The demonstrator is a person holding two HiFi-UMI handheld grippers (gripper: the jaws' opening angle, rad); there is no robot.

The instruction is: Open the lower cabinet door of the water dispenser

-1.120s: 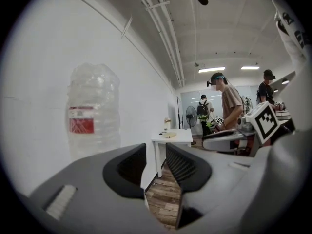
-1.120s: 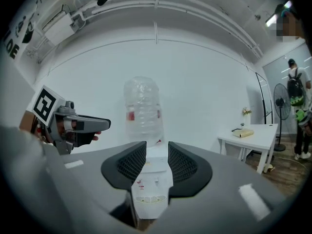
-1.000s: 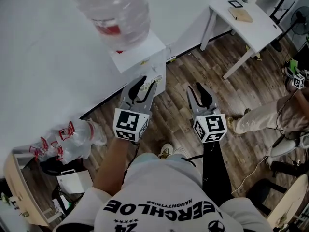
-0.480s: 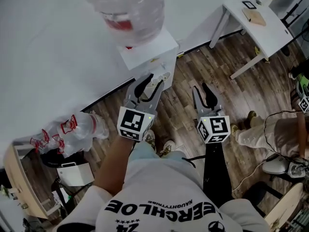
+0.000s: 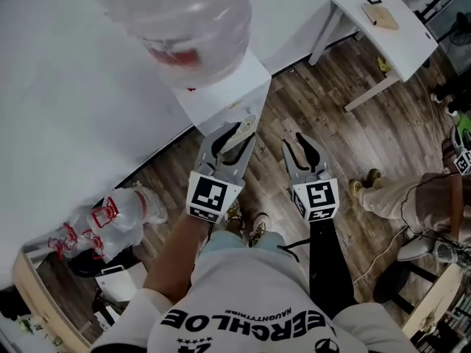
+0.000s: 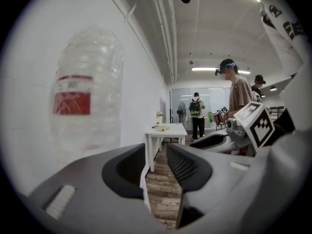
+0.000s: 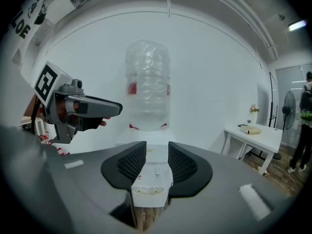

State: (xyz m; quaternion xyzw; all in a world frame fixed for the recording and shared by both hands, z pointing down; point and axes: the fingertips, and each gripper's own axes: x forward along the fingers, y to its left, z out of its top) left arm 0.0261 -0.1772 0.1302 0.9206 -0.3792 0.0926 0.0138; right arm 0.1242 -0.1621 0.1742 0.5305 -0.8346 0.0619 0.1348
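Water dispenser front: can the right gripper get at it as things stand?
Likely yes. The right gripper faces the water dispenser head-on, jaws apart and empty, nothing standing between. The left gripper sits off to the side. The lower door itself is hidden.
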